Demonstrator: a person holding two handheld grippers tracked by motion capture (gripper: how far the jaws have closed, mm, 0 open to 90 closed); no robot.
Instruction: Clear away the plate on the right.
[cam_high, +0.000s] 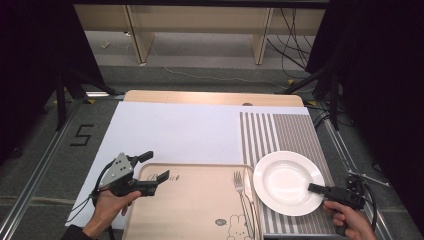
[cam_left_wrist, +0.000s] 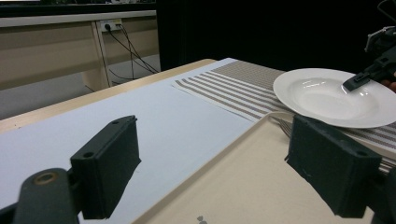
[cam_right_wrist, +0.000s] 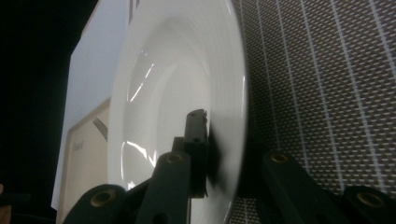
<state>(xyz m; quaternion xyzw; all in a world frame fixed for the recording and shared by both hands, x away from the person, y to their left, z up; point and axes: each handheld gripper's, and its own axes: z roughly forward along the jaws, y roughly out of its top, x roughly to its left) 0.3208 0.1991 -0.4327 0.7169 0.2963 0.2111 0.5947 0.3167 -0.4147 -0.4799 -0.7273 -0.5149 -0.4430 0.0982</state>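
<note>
high view: the right gripper has its jaws clamped on the near right rim of the plate, one above, one below. the left gripper hovers with jaws spread across the far left corner of the tray. a fork lies on the tray just left of the plate.

left gripper view: both jaws stand wide apart with nothing between; tray below them, plate well ahead on the mat.

right gripper view: the rim of the plate sits pinched between the jaws, edge-on.

risk, as i judge it: the bite is shallow and at one edge, so a lifted plate could tip and slip out, or drop onto the fork.
</note>
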